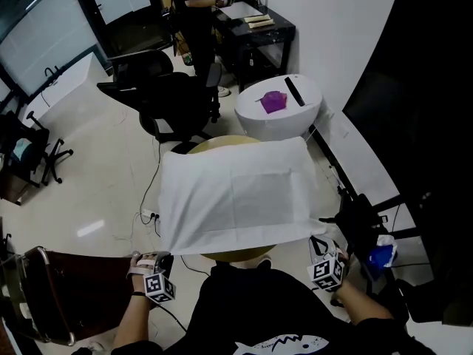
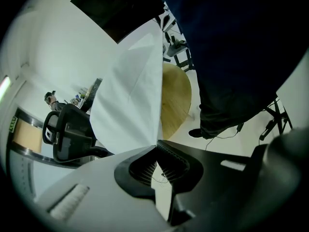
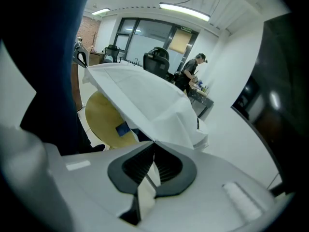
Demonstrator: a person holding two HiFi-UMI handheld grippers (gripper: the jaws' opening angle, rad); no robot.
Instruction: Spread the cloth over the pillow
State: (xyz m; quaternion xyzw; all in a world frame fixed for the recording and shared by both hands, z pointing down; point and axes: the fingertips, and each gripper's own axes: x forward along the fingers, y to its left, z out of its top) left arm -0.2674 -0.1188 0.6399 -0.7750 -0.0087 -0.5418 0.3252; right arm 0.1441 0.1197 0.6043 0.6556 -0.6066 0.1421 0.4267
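A white cloth (image 1: 235,196) lies draped over a bulging shape, the pillow hidden beneath it, on a round wooden table (image 1: 233,254). My left gripper (image 1: 164,257) is at the cloth's near left corner, below the table's edge. In the left gripper view the jaws are closed with that corner of the cloth (image 2: 130,93) pinched between them, my left gripper (image 2: 157,145) pulling the sheet taut. My right gripper (image 1: 319,239) holds the near right corner. In the right gripper view the cloth (image 3: 140,93) runs into the closed jaws of my right gripper (image 3: 153,142), with the wooden table (image 3: 104,117) underneath.
A white round stand with a purple object (image 1: 272,100) is behind the table. Black office chairs (image 1: 174,98) stand at the back left, and a person (image 1: 194,13) works at a dark desk. A black stand (image 1: 358,224) and a blue item (image 1: 380,256) are to my right, a brown chair (image 1: 66,294) to my left.
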